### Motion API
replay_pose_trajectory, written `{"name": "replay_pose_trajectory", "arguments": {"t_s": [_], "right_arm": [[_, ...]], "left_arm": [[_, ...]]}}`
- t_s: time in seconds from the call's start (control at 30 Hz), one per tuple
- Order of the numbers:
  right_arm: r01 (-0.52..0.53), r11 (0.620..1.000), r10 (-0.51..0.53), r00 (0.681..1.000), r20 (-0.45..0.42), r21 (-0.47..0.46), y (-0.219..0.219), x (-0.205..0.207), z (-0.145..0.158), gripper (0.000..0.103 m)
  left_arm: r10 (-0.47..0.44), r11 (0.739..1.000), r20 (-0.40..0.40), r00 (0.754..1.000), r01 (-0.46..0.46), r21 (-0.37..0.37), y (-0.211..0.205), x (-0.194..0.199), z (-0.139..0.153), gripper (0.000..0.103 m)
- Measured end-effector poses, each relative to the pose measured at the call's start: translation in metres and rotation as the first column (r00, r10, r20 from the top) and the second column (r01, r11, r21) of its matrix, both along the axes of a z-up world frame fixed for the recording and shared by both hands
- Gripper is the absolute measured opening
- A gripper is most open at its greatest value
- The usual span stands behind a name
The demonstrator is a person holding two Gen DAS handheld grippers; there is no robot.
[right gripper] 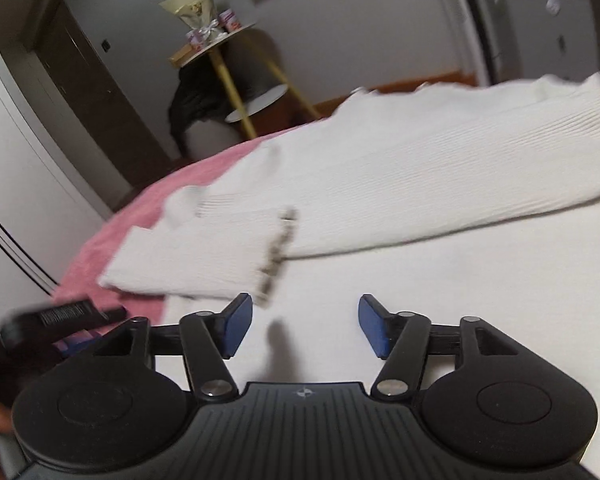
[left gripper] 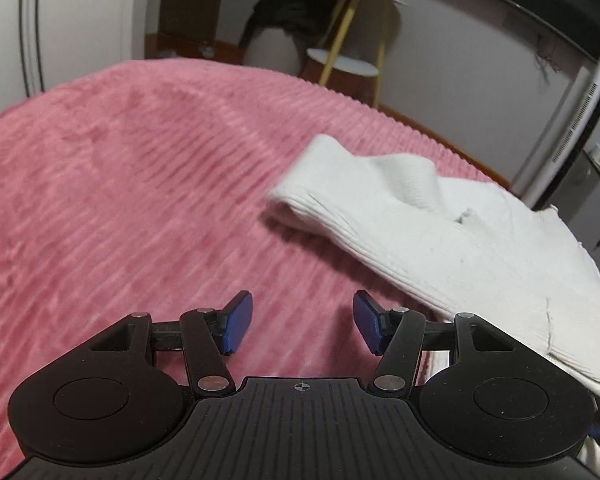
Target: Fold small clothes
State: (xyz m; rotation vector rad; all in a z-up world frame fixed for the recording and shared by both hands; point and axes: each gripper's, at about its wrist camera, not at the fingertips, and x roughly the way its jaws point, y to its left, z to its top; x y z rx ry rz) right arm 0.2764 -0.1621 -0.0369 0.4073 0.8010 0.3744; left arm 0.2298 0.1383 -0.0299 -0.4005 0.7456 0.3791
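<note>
The white ribbed garment [right gripper: 400, 168] lies on the pink bedspread [left gripper: 120, 168], one sleeve [right gripper: 196, 256] folded across it. Left gripper [left gripper: 302, 326] and right gripper [right gripper: 305, 326] both hang empty, jaws apart; a fold looks just laid, so next means regripping an edge

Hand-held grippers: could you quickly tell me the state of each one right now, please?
Left hand-held gripper: open, holding nothing, over the pink blanket.
Right hand-held gripper: open, holding nothing, over the white garment.
</note>
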Motion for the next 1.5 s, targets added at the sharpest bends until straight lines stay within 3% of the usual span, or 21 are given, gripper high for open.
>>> {"name": "replay_pose_trajectory", "arguments": {"t_s": [0.1, 0.2, 0.3, 0.33, 0.4, 0.53, 0.63, 0.77, 0.87, 0.9, 0.93, 1.0, 1.13, 1.27, 1.37, 1.5], "right_arm": [[0.019, 0.997, -0.015, 0.999, -0.052, 0.074, 0.012, 0.025, -0.008, 0.063], [0.022, 0.994, -0.014, 0.997, -0.075, 0.109, 0.021, 0.041, -0.013, 0.060], [-0.002, 1.000, 0.004, 0.998, -0.068, 0.021, 0.028, 0.044, -0.010, 0.024], [-0.015, 1.000, 0.015, 0.998, -0.063, 0.001, 0.027, 0.044, -0.008, 0.017], [-0.018, 1.000, 0.019, 0.997, -0.070, 0.023, 0.020, 0.043, -0.005, 0.015], [0.036, 0.999, -0.038, 0.997, -0.071, -0.016, 0.013, 0.040, 0.003, 0.021], [0.025, 0.997, -0.022, 0.998, -0.056, 0.066, 0.010, 0.035, 0.006, 0.021], [0.005, 0.994, 0.010, 0.991, -0.131, 0.111, 0.015, 0.047, -0.009, 0.022], [0.032, 0.978, 0.006, 0.984, -0.180, 0.208, 0.012, 0.055, -0.022, 0.023], [0.033, 0.973, 0.010, 0.983, -0.181, 0.230, 0.012, 0.056, -0.022, 0.021], [0.025, 0.972, 0.016, 0.985, -0.170, 0.235, 0.013, 0.056, -0.021, 0.012], [-0.016, 0.982, 0.039, 0.993, -0.115, 0.190, 0.018, 0.052, -0.013, 0.006], [-0.005, 1.000, 0.008, 0.997, 0.082, -0.028, 0.014, 0.033, 0.022, 0.006], [0.158, 0.947, -0.082, 0.960, 0.267, -0.280, -0.011, 0.016, 0.048, 0.006], [0.232, 0.903, -0.138, 0.953, 0.268, -0.361, -0.037, 0.021, 0.045, 0.006], [0.285, 0.902, -0.242, 0.956, 0.167, -0.325, -0.084, 0.033, 0.024, 0.007]], "left_arm": [[-0.022, 0.999, 0.006, 1.000, 0.022, 0.030, -0.003, 0.007, -0.006, 0.062], [-0.035, 0.998, -0.007, 0.999, 0.035, 0.059, -0.008, 0.011, -0.014, 0.062], [-0.038, 0.997, -0.004, 0.999, 0.039, 0.067, -0.012, 0.008, -0.010, 0.062], [-0.039, 0.997, 0.000, 0.999, 0.039, 0.063, -0.013, 0.008, -0.010, 0.063], [-0.035, 0.998, 0.004, 0.999, 0.035, 0.057, -0.013, 0.008, -0.009, 0.064], [-0.034, 0.998, 0.009, 0.999, 0.033, 0.057, -0.014, 0.007, -0.006, 0.065], [-0.026, 0.999, 0.015, 1.000, 0.026, 0.044, -0.012, 0.007, -0.006, 0.065], [-0.036, 0.998, 0.008, 0.999, 0.036, 0.055, -0.015, 0.009, -0.008, 0.066], [-0.038, 0.997, 0.005, 0.999, 0.037, 0.063, -0.015, 0.012, -0.010, 0.066], [-0.035, 0.997, 0.007, 0.999, 0.035, 0.063, -0.015, 0.012, -0.010, 0.066], [-0.032, 0.997, 0.009, 0.999, 0.031, 0.065, -0.015, 0.012, -0.010, 0.066], [-0.027, 0.998, 0.015, 1.000, 0.026, 0.063, -0.014, 0.012, -0.009, 0.066], [-0.025, 0.998, 0.041, 0.999, 0.022, 0.067, -0.014, 0.011, -0.007, 0.065], [-0.061, 0.997, 0.053, 0.997, 0.058, 0.049, -0.019, 0.014, -0.006, 0.059], [-0.120, 0.992, 0.088, 0.989, 0.117, 0.037, -0.026, 0.015, -0.001, 0.055], [-0.152, 0.988, 0.129, 0.980, 0.152, 0.012, -0.030, 0.014, 0.001, 0.055]]}}
